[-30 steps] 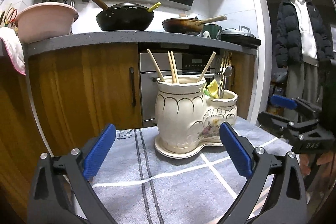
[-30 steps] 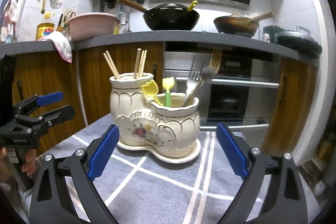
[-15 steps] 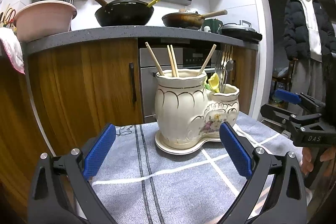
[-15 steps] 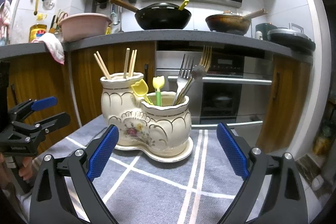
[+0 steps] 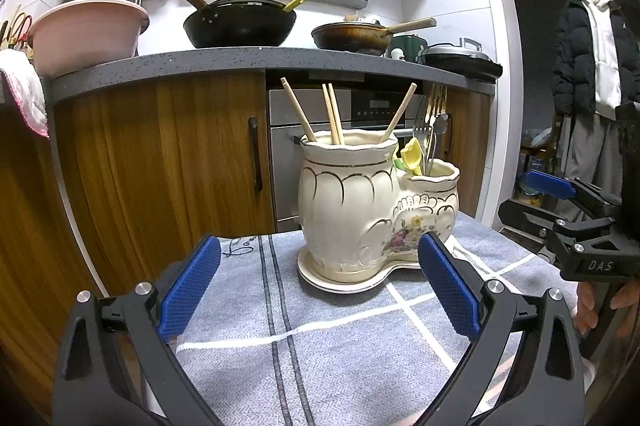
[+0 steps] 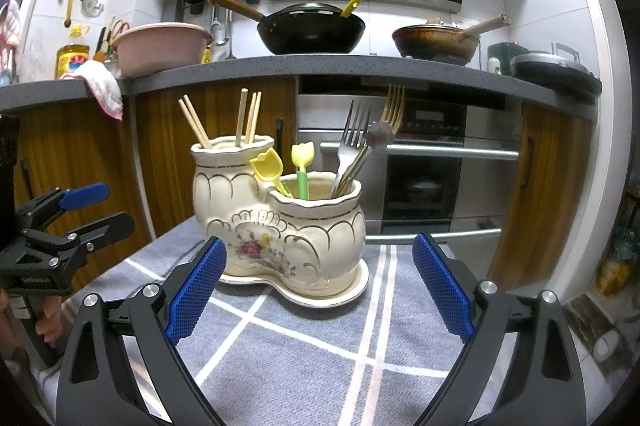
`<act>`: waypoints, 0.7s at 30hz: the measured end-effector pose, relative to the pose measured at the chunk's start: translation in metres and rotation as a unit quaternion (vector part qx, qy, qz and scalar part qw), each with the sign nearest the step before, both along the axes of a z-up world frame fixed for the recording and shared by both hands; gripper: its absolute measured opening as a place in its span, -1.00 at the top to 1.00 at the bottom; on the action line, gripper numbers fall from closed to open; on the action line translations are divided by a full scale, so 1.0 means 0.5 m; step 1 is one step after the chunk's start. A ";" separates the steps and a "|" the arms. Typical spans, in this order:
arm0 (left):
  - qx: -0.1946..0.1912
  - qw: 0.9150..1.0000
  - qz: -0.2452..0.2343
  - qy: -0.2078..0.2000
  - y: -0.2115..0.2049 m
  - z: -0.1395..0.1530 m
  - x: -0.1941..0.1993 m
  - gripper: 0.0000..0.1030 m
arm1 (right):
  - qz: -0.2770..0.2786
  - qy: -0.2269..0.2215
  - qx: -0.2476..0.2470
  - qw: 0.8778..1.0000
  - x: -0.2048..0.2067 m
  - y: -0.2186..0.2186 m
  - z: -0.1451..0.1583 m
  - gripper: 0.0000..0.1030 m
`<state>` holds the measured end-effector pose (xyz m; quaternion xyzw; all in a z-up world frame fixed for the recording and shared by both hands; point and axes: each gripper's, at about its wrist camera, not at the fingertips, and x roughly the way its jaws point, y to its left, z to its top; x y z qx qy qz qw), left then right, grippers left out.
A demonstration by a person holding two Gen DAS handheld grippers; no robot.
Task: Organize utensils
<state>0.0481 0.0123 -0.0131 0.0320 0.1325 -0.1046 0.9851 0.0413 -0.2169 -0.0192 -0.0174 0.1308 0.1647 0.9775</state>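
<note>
Kitchen, grey checked cloth (image 6: 280, 354): two-pot ceramic holder (image 6: 280, 222) sorts chopsticks (image 6: 246, 118) from forks (image 6: 360, 130). Left gripper (image 5: 318, 290) and right gripper (image 6: 316, 290), both wide open, empty, flanking it.
</note>
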 end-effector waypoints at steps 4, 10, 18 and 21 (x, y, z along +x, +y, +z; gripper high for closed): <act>-0.001 1.000 0.004 0.002 0.003 0.000 0.002 -0.89 | 0.001 0.003 -0.002 1.000 0.003 0.003 -0.004 -0.82; -0.002 1.000 0.005 0.004 0.004 -0.001 0.004 -0.89 | 0.002 0.005 -0.003 1.000 0.004 0.004 -0.006 -0.82; -0.001 1.000 0.008 0.006 0.005 -0.001 0.008 -0.89 | 0.002 0.006 -0.003 1.000 0.004 0.004 -0.006 -0.82; 0.000 1.000 0.010 0.006 0.005 -0.002 0.008 -0.89 | 0.002 0.006 -0.003 1.000 0.004 0.004 -0.007 -0.82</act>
